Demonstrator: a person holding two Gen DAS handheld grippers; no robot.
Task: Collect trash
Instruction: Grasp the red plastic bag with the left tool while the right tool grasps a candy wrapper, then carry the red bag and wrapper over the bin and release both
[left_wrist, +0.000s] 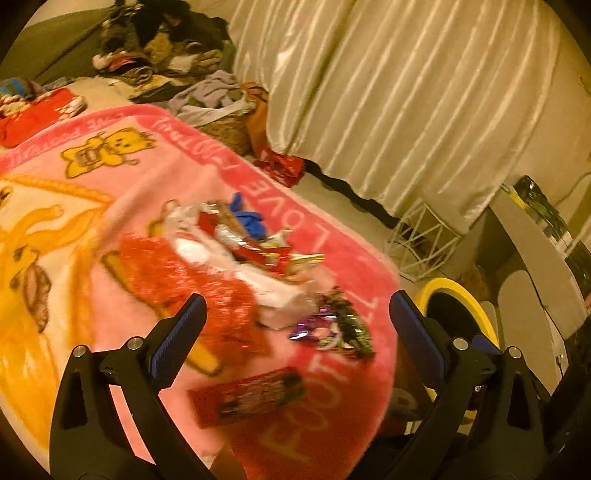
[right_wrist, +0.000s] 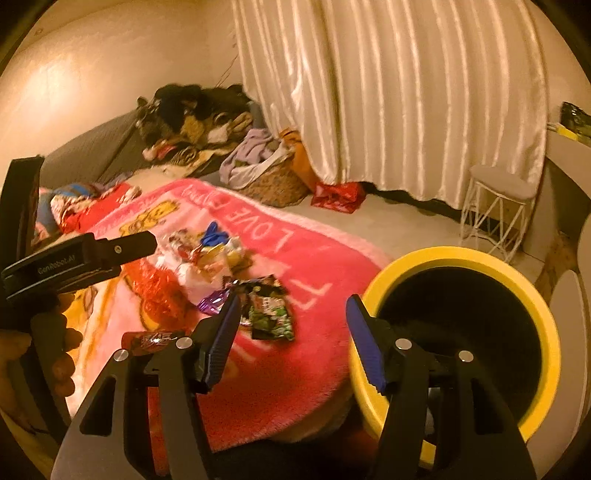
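Left wrist view: left tool (left_wrist: 297, 326) spread wide and empty above the fuzzy pink cartoon-print blanket (left_wrist: 147, 192) on the bed. Right tool (right_wrist: 291, 332) likewise empty, jaws apart, nothing between them, hanging over the blanket's right edge.

Trash all near that corner: dark green-and-purple crinkly snack wrapper (left_wrist: 334, 328) closest to the edge, flat red wrapper (left_wrist: 251, 397) just in front of the left tool, bigger heap of red mesh, white paper and a blue scrap (left_wrist: 229, 243) further in.

Round yellow-rimmed bin with black inside (right_wrist: 461, 325) right beside the bed edge, touching or nearly. Open pale floor beyond it, then a white wire stool (right_wrist: 495, 210), cream satin curtain (right_wrist: 388, 92) and a woven laundry basket (right_wrist: 273, 184) by the wall. Rest of the bed cluttered with clothes.
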